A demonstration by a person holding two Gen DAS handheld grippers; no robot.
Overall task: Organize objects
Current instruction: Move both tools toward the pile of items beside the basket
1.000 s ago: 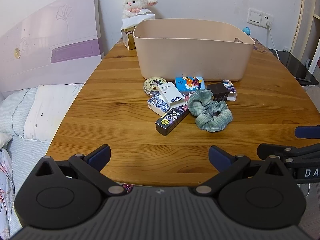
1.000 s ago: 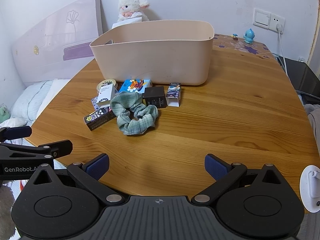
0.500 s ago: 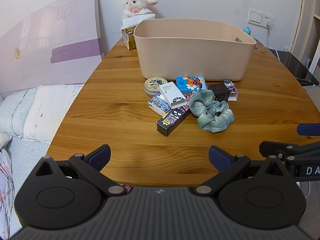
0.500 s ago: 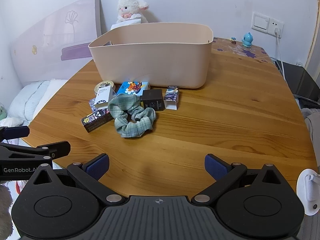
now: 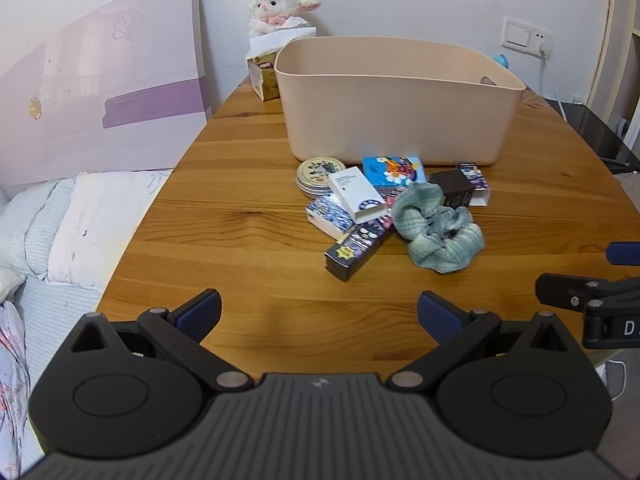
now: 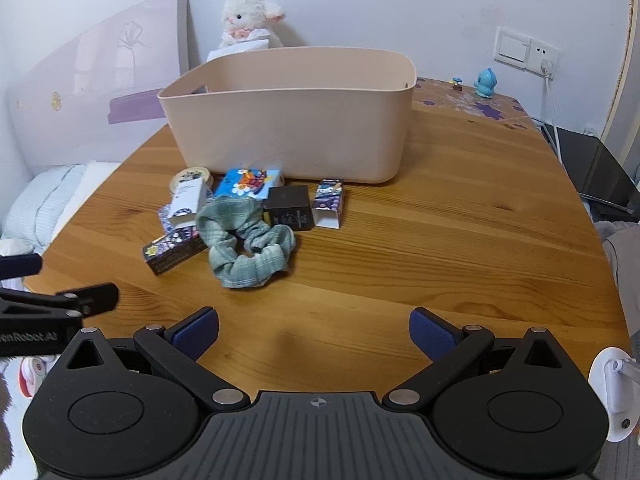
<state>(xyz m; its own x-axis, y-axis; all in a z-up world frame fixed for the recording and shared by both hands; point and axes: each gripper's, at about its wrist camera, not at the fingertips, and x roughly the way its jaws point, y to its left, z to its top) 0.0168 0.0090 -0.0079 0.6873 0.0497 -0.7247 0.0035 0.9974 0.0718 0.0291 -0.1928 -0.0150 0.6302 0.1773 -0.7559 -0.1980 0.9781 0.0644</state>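
Note:
A beige plastic bin stands on the wooden table. In front of it lies a heap: a green scrunchie, a round tin, a white box, a blue cartoon box, a dark cube box, a long dark starred box and a small purple box. My left gripper is open and empty at the near table edge. My right gripper is open and empty, nearer the scrunchie.
A plush lamb and a tissue box stand behind the bin. A bed with pillows lies left of the table. A blue figurine sits at the back right, below a wall socket.
Both grippers have moved forward towards the heap, the right one more. Both stay open and empty. Nothing on the table has moved.

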